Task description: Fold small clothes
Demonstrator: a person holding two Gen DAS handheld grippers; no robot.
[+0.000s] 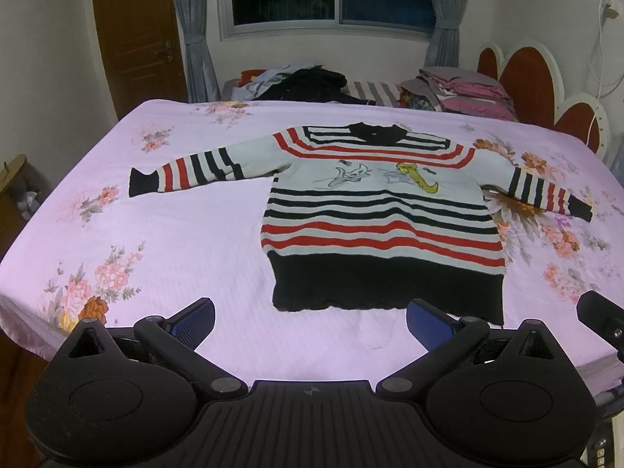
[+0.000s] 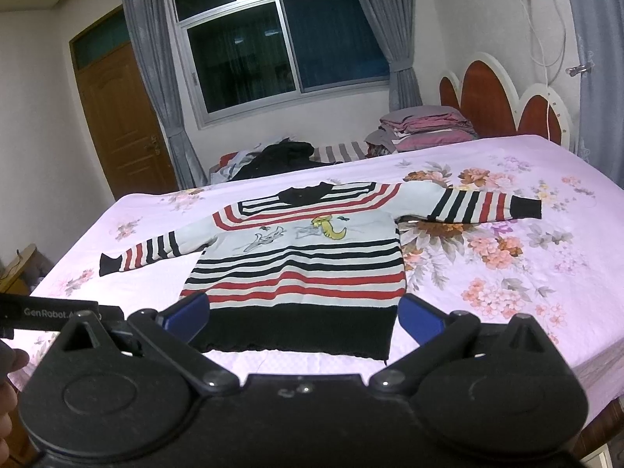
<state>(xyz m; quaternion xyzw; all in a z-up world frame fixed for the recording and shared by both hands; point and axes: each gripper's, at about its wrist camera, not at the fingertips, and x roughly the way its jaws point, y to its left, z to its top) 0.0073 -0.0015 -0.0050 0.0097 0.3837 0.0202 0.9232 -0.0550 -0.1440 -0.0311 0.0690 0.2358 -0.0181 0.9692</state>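
Lying flat beyond both gaping, empty hand-held grippers, left [image 1: 310, 321] and right [image 2: 304, 312]: striped sweater [image 1: 374, 210], hem toward bed's [image 1: 175, 234] near edge, collar away, sleeves outspread.

A home bedroom. Ahead of the tongs spreads a bed [image 1: 175, 234] under a pink floral sheet, with a red scalloped headboard [image 2: 503, 101] off to the right. Folded bedding [image 2: 425, 126] is stacked by that headboard, and a loose pile of clothes [image 1: 304, 84] lies at the bed's far edge. Beyond it, grey curtains [image 2: 150, 78] frame a dark window [image 2: 280, 43]. A brown wooden door [image 2: 121, 117] stands far left, and a wall socket with a white cable [image 2: 542, 31] hangs far right.
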